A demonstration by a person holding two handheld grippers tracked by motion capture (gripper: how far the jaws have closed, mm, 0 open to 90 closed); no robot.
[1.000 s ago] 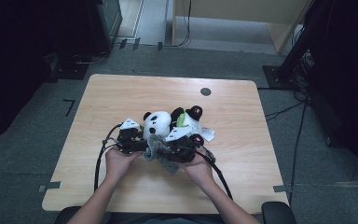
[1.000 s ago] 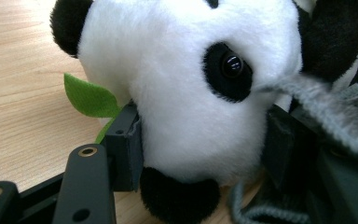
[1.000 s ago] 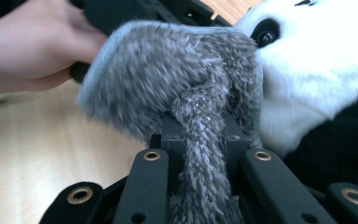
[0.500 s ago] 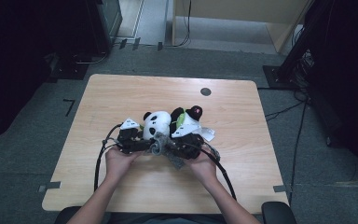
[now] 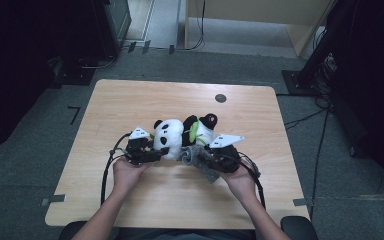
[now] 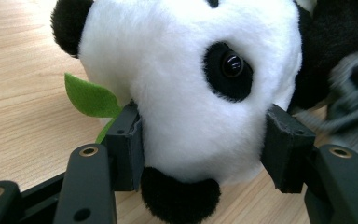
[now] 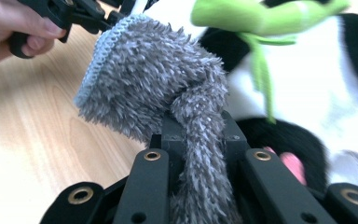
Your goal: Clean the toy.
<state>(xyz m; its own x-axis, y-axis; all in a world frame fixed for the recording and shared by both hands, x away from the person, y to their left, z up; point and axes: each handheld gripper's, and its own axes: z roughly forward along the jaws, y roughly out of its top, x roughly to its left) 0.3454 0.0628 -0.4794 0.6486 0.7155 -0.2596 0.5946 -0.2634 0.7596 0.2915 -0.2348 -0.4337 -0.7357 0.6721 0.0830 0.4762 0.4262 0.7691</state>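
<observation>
On the wooden table (image 5: 130, 100) our left gripper (image 6: 200, 140) clamps the panda (image 6: 186, 84), the right gripper (image 7: 198, 149) pinches the grey sock (image 7: 144, 88) — held beside the panda, not yet on.

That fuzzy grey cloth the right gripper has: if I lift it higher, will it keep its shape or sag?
Likely sag. The grey cloth already bunches thin where the right gripper pinches it and flares loose above, so it looks floppy. Its shaggy pile suggests it is light and grips well rather than slipping. It may brush the panda toy, which the left gripper holds by the head.
</observation>
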